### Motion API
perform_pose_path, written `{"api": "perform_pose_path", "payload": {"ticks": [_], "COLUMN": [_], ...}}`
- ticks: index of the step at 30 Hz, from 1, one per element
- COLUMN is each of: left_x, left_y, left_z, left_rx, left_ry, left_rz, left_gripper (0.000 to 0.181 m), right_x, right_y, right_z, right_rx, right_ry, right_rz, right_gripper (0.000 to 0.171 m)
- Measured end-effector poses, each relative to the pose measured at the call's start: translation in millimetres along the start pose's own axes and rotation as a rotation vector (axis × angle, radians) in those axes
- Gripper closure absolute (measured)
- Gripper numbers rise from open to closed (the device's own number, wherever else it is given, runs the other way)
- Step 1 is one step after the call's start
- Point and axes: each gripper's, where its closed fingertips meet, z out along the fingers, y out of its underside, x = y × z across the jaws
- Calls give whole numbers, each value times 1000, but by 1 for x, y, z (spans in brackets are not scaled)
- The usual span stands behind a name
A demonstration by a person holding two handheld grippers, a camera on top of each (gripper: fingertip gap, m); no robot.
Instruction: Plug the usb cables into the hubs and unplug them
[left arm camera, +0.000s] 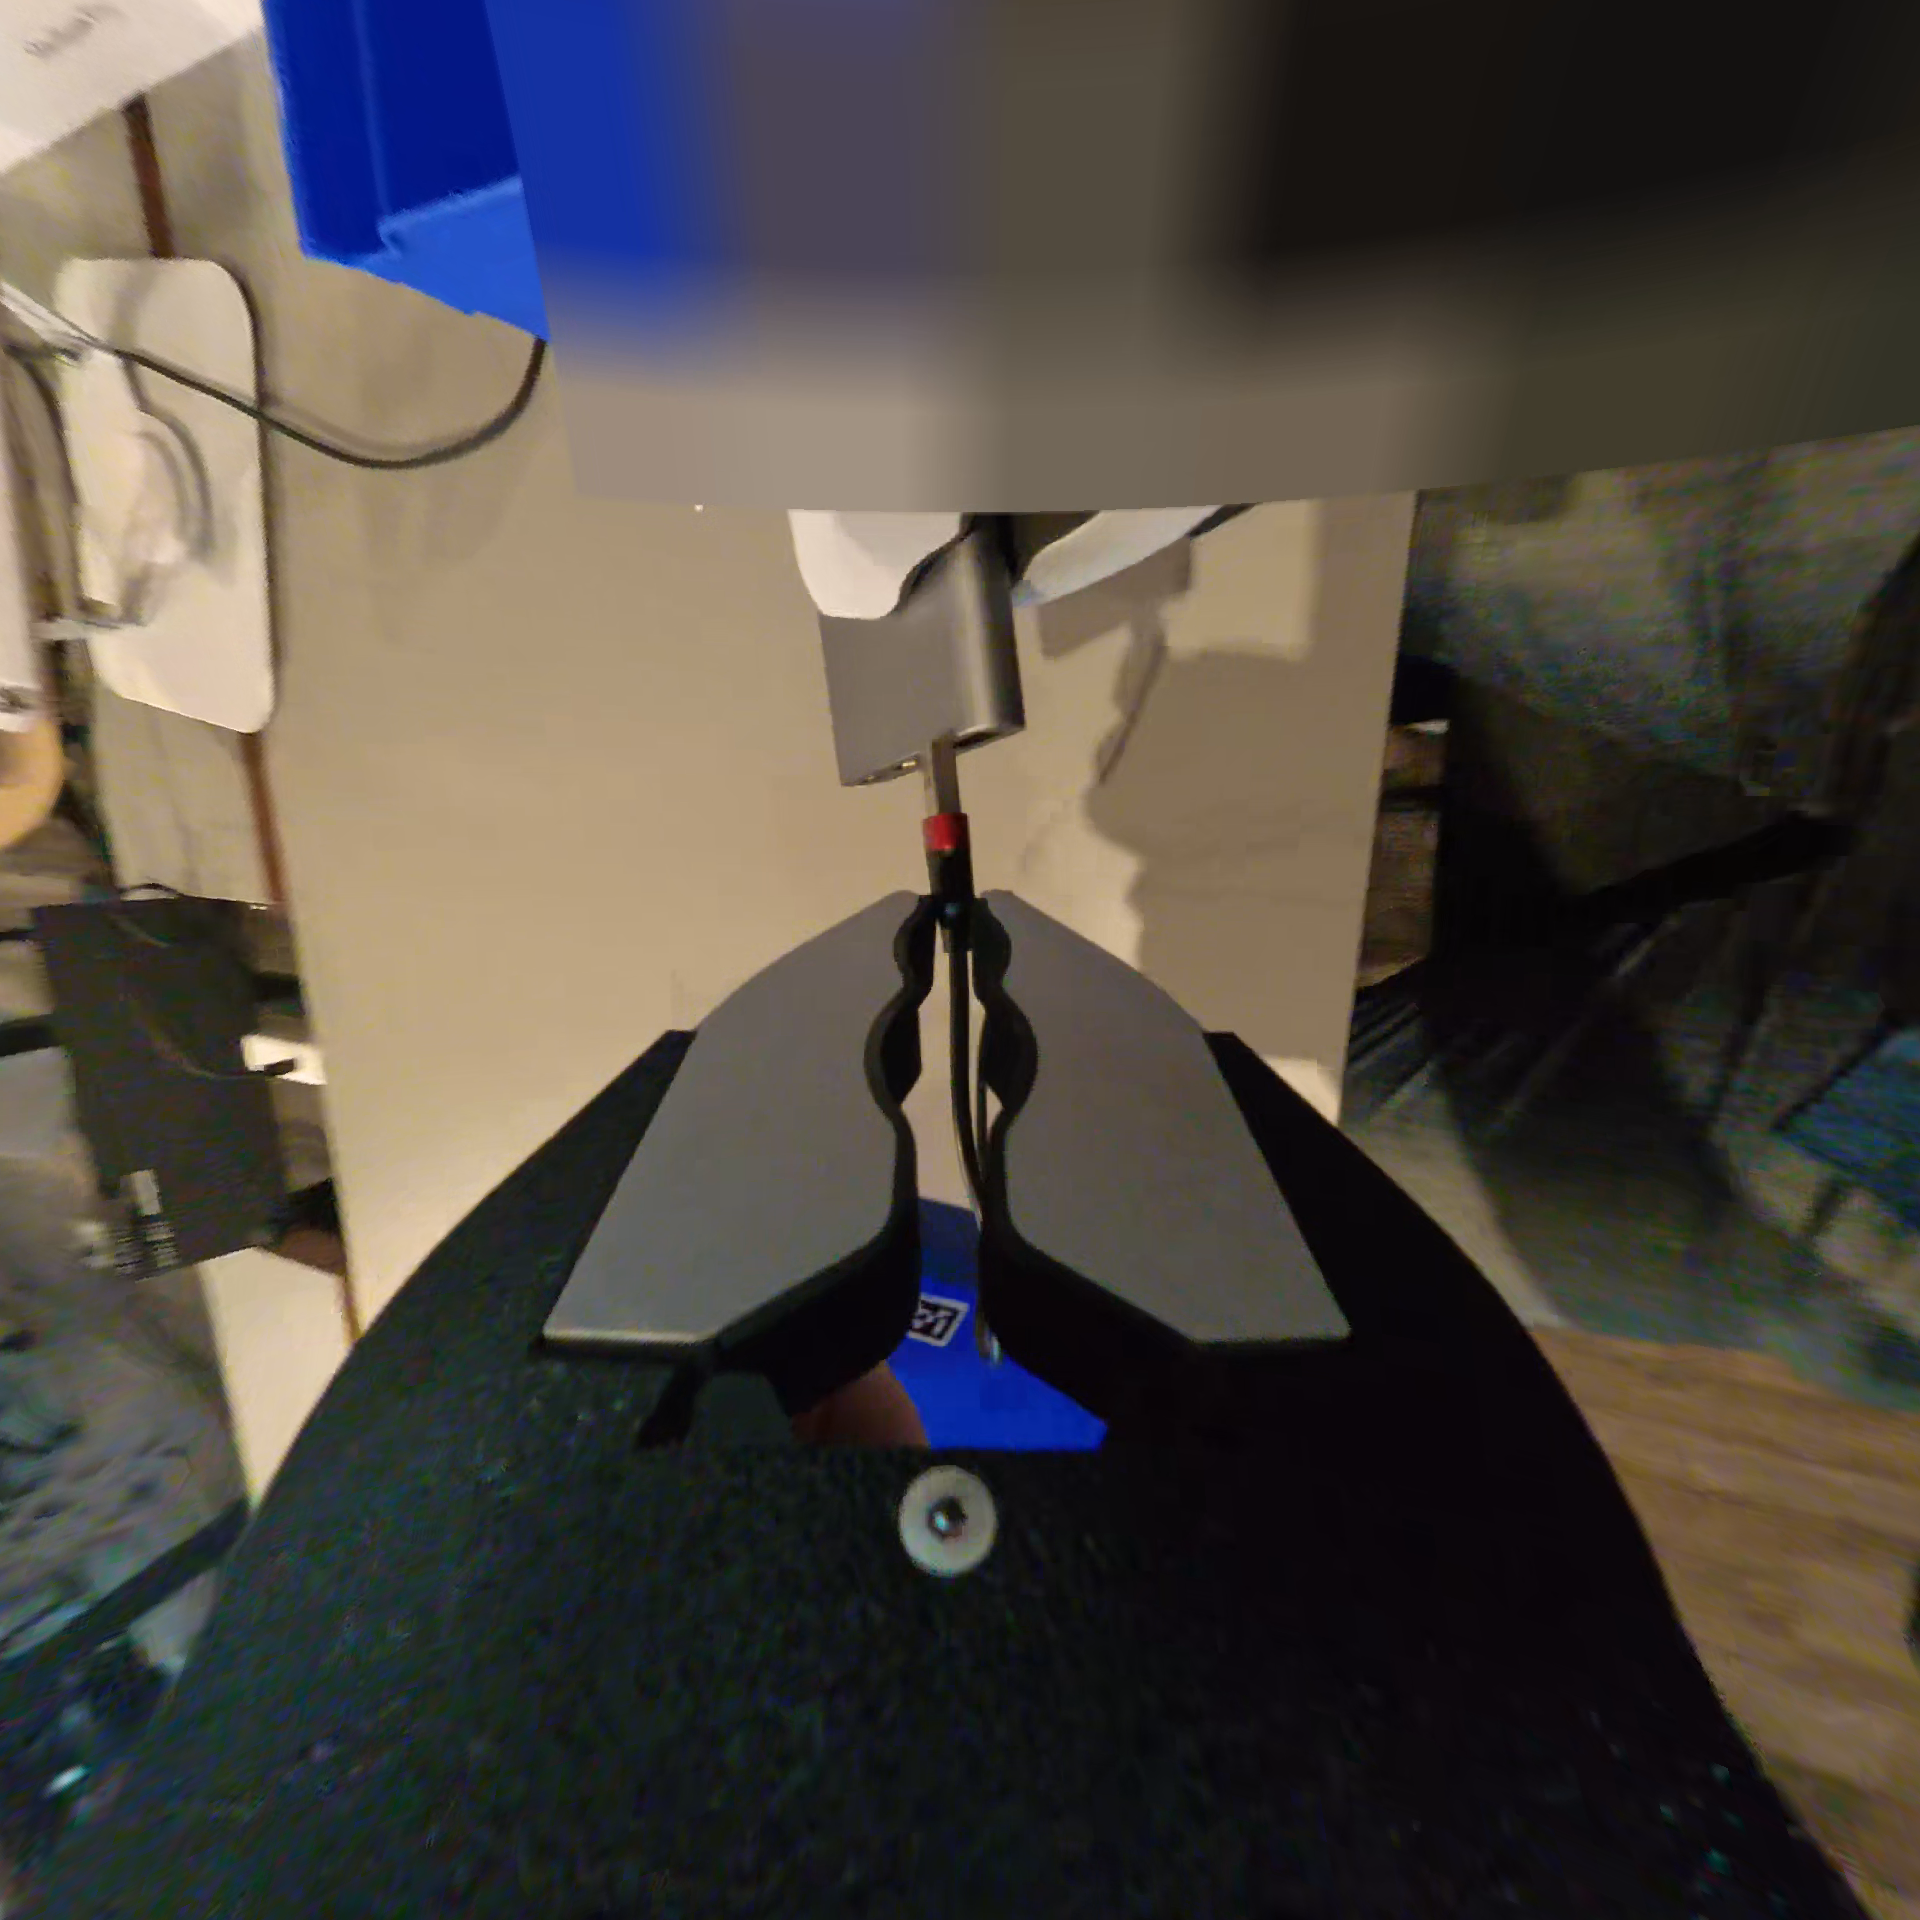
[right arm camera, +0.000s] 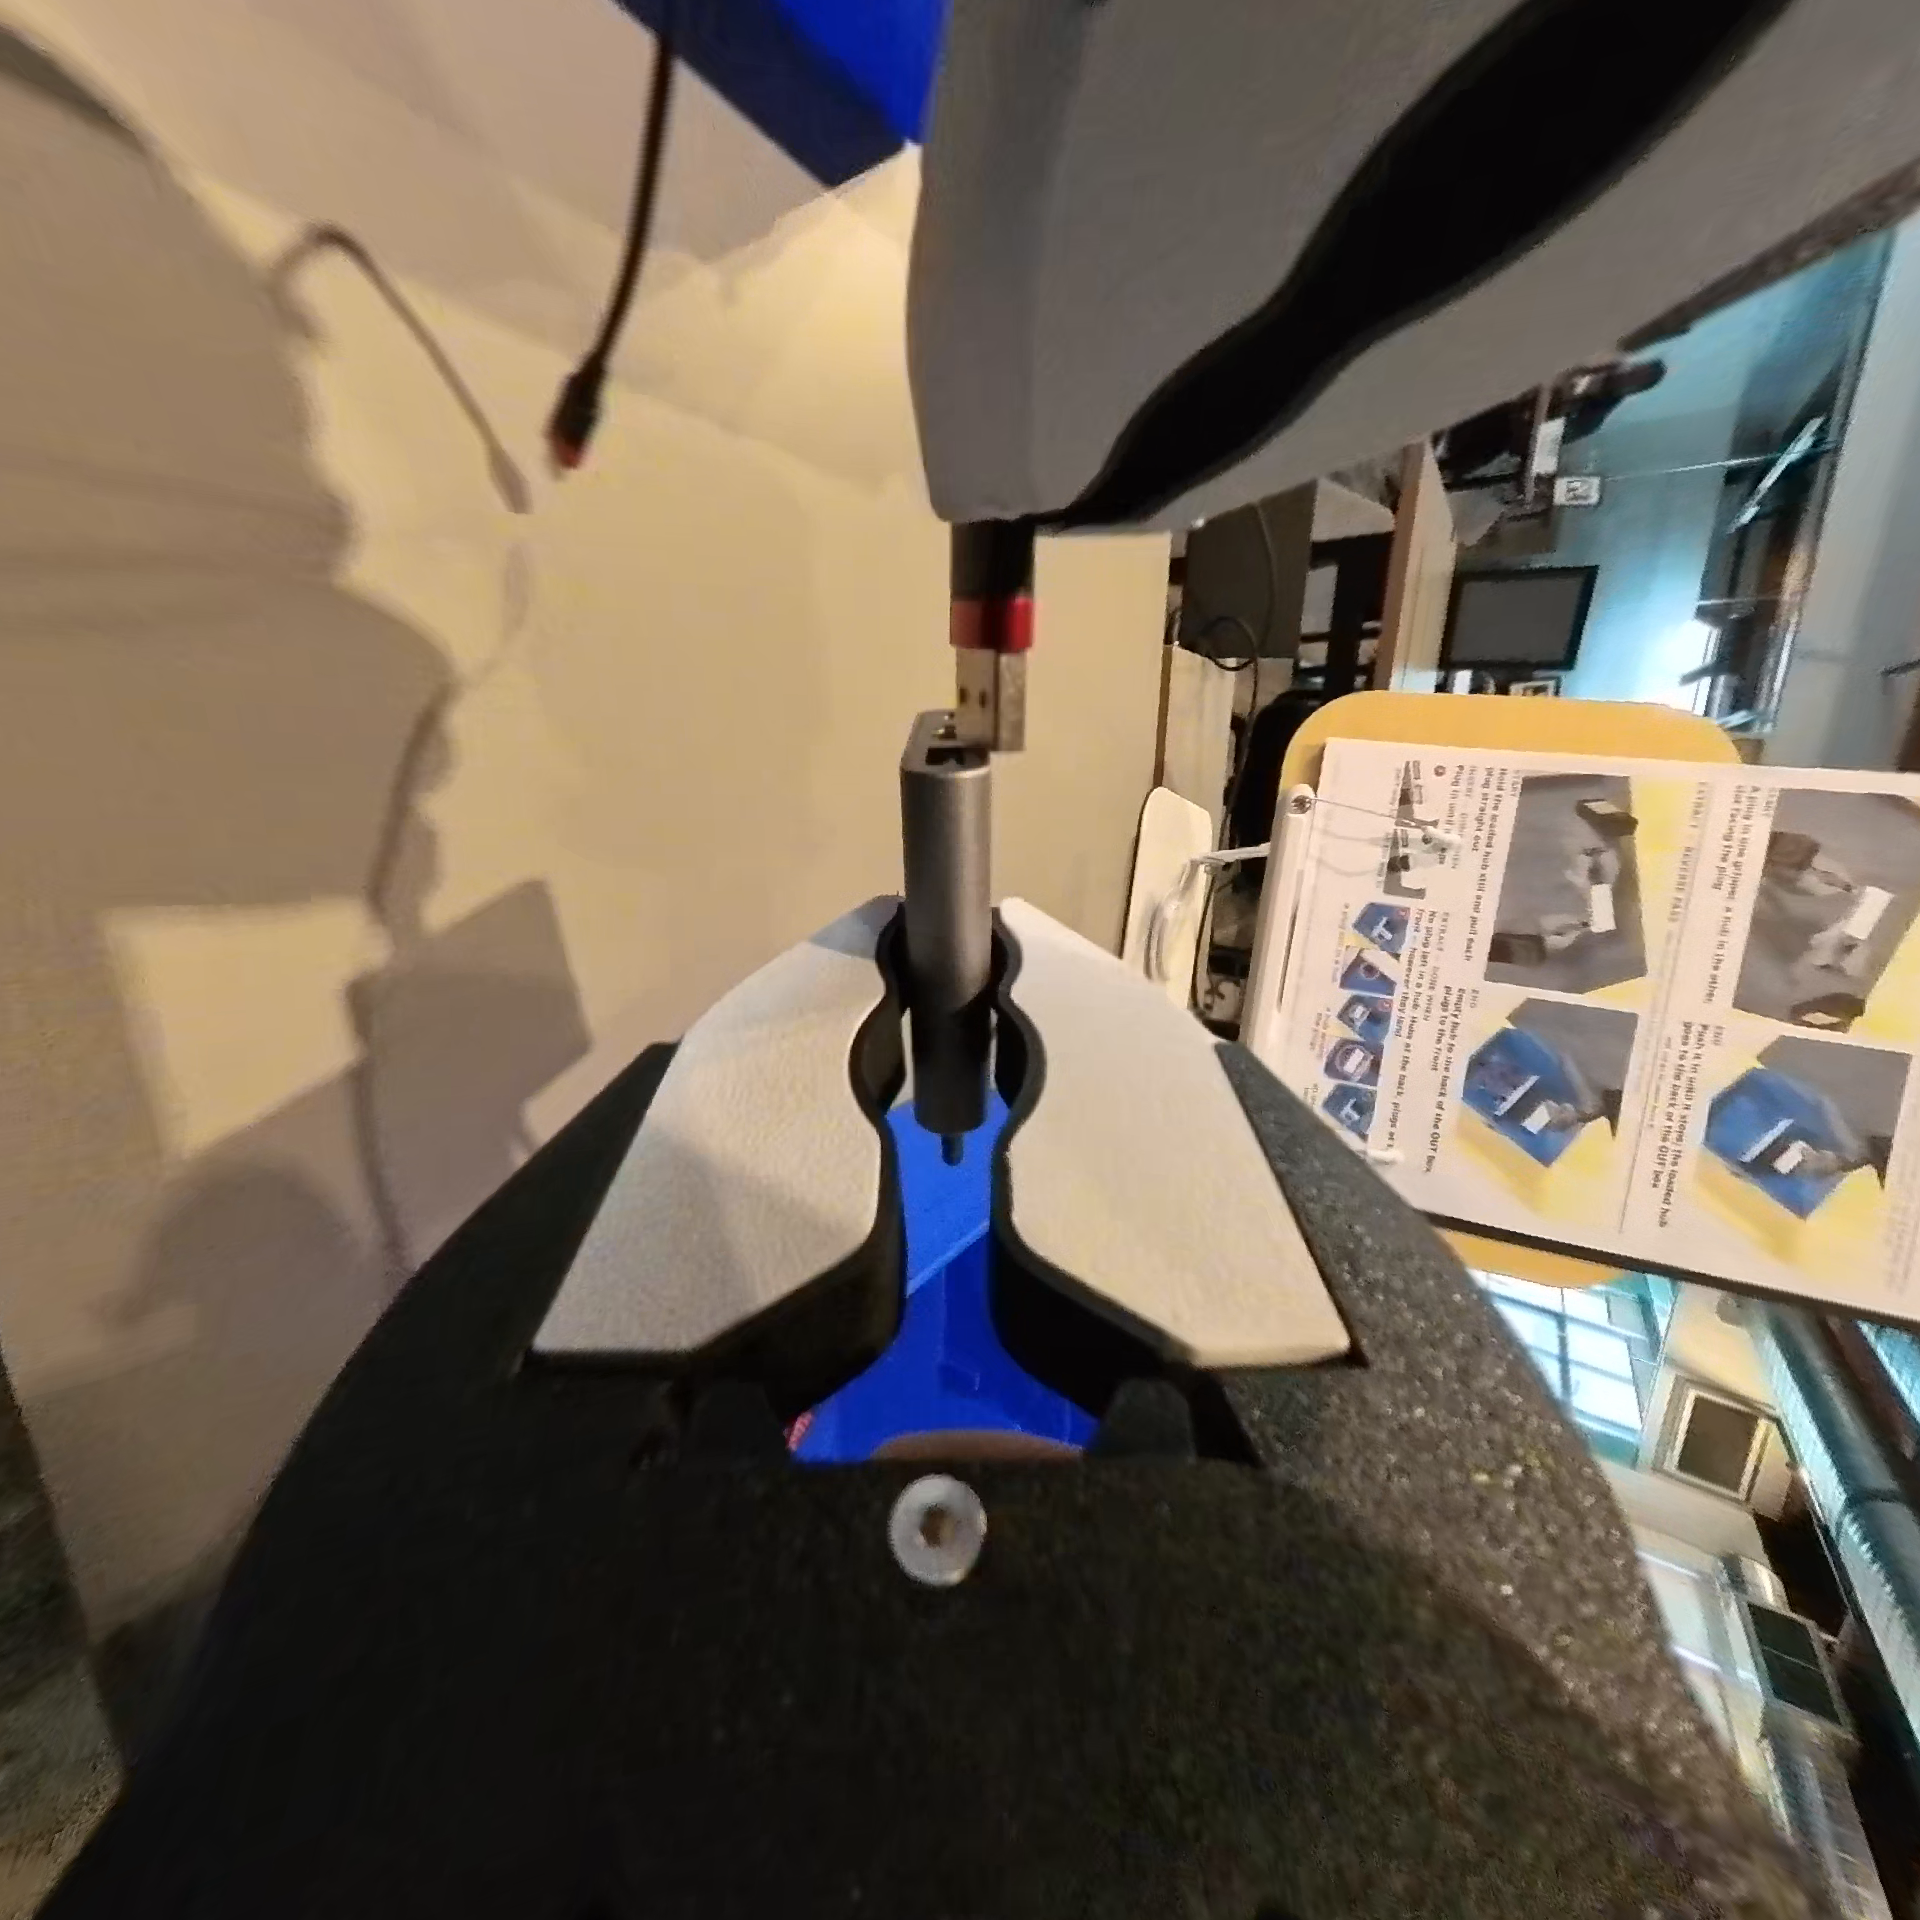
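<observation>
The left gripper [left arm camera: 948, 914] pinches a black USB cable [left arm camera: 961, 1060] just behind its red-banded plug [left arm camera: 943, 805] (metal tip at the grey hub [left arm camera: 920, 675], seating unclear). The right gripper [right arm camera: 948, 940] clamps that hub [right arm camera: 940, 904] upright, directly below the plug [right arm camera: 992, 665]. A loose cable end [right arm camera: 575, 416] hangs left of the hub.

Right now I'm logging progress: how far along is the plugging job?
Done: the left gripper is shut on the USB plug, and the right gripper is shut on the grey hub. In hand: the plug's metal tip meets a port on the hub's end, not fully seated. Left: pushing it home, then unplugging. A second cable dangles free.
</observation>
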Motion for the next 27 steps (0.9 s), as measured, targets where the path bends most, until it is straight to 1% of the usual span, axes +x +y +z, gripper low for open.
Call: {"api": "perform_pose_path", "payload": {"ticks": [1, 5, 10, 13, 18, 22, 27], "left_x": [-1, 0, 5, 6, 8, 9, 10], "left_y": [0, -3, -10, -13, -18, -21, -20], "left_z": [-1, -2, -5, -9, -17, -27, -42], "left_rx": [6, 53, 133, 178, 285, 421, 652], "left_ry": [23, 112, 213, 271, 417, 541, 678], "left_rz": [-25, -114, -202, -253, -358, -445, -546], "left_gripper": [176, 175, 175, 175, 175, 175, 176], "right_x": [2, 17, 27, 30, 35, 42, 51], "right_y": [1, 1, -1, -1, -1, 0, 0], "right_z": [-1, -7, -14, -16, -19, -28, -45], "right_rx": [9, 34, 76, 96, 118, 147, 236], "right_ry": [18, 200, 372, 424, 499, 561, 612], "right_rz": [4, -60, -109, -110, -122, -103, -22], "right_gripper": [160, 160, 160, 160, 160, 160, 160]}}
